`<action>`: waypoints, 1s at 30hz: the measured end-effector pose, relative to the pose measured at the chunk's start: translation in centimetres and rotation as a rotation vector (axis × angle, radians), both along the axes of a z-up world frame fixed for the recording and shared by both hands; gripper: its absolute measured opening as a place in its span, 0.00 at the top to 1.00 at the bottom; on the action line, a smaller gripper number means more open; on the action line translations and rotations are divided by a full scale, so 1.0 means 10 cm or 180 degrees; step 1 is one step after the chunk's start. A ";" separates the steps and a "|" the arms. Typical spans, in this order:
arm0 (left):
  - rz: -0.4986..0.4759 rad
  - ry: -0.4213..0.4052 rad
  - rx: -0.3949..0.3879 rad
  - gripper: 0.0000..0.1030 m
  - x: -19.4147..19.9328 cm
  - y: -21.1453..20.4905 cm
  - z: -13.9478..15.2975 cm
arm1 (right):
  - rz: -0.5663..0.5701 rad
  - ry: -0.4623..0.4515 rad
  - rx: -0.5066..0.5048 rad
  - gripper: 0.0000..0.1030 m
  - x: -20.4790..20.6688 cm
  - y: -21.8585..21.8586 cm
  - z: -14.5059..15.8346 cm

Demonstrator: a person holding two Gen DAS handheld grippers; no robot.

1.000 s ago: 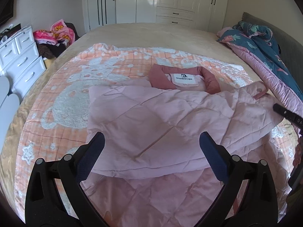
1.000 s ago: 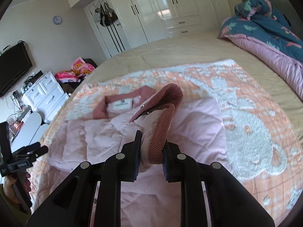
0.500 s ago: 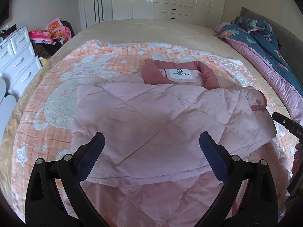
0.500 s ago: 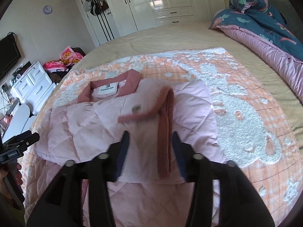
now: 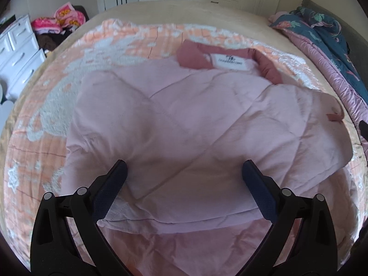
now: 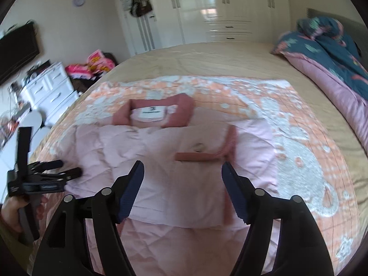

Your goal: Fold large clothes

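Observation:
A pale pink quilted jacket with a dusty-red collar and white label lies on the orange-and-white blanket. Both sleeves are folded across its front. It also shows in the right wrist view, where the red cuff lies on top. My left gripper is open and empty just above the jacket's lower part. My right gripper is open and empty above the folded sleeve. The left gripper also shows at the left of the right wrist view.
The blanket lies on a beige bed. A blue and pink duvet is piled along the right side. A white chest of drawers and a heap of clothes stand left of the bed. White wardrobes line the far wall.
My right gripper opened and let go of the red cuffed sleeve, which now lies flat across the jacket. My left gripper moved lower and closer over the jacket.

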State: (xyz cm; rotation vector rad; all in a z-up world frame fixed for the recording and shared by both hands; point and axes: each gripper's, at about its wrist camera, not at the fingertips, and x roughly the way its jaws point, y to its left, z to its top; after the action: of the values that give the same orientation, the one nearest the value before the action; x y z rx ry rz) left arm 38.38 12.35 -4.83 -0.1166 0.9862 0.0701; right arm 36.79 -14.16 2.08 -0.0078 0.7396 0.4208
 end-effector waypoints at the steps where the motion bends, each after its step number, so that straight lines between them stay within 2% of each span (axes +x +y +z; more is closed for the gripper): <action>1: -0.0007 0.0032 -0.0013 0.08 0.02 0.02 -0.04 | 0.0075 -0.0021 -0.0045 0.32 -0.01 0.08 0.01; 6: 0.0013 0.0053 -0.0074 0.08 0.05 0.06 -0.13 | 0.0304 -0.0009 -0.0150 0.30 0.01 0.36 -0.01; 12: -0.0002 0.0024 -0.0073 0.08 0.02 0.06 -0.15 | 0.0471 0.0201 -0.0368 0.29 0.10 0.68 -0.24; 22: -0.0020 0.0001 -0.0046 0.08 0.02 0.06 -0.15 | 0.0357 0.0540 -0.0517 0.25 0.27 0.76 -0.73; 30: -0.0026 -0.0002 0.0019 0.08 -0.02 0.01 -0.09 | 0.0256 0.0520 -0.0448 0.23 0.26 0.76 -0.88</action>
State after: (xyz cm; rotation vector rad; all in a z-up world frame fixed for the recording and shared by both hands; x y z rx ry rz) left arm 38.23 12.43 -5.74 -0.1072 0.9858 0.0655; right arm 39.42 -6.58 -6.68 -0.1373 0.9312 0.4490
